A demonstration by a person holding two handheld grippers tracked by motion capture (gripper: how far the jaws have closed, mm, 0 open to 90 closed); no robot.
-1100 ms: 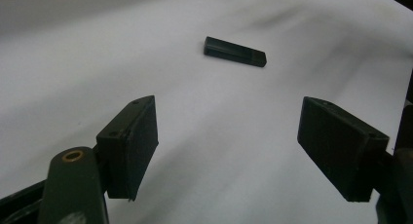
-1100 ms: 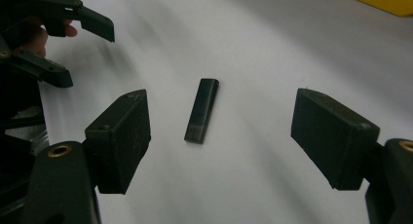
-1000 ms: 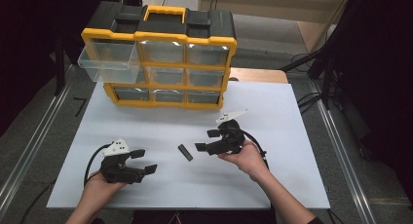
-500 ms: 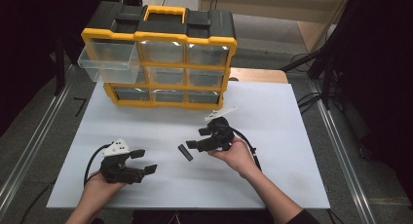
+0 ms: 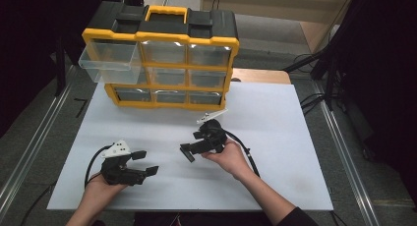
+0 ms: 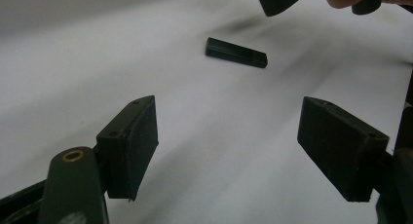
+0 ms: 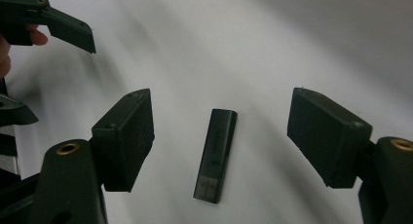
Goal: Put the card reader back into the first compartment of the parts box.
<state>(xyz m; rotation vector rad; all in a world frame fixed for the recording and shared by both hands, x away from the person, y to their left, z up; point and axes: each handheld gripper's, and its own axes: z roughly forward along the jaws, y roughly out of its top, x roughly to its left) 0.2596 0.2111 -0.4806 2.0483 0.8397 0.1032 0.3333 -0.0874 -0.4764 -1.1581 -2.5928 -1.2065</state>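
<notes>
The small black USB stick lying flat on the white counter looks light, rigid and slick, best pinched across its long sides by the right gripper, whose wide fingers, just closing slightly, straddle it untouched, while the left gripper at its 8 o'clock is wide and empty.

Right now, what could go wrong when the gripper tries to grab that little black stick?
The right gripper has open jaws, just closing a bit, on either side of the black stick, not touching it. The stick lies flat and thin on the white table, so the jaws might slide over it or push it away. It also looks slightly slanted between the jaws, so a squeeze might spin it. The left gripper rests nearby, open; a flicked stick could skid toward it.
</notes>
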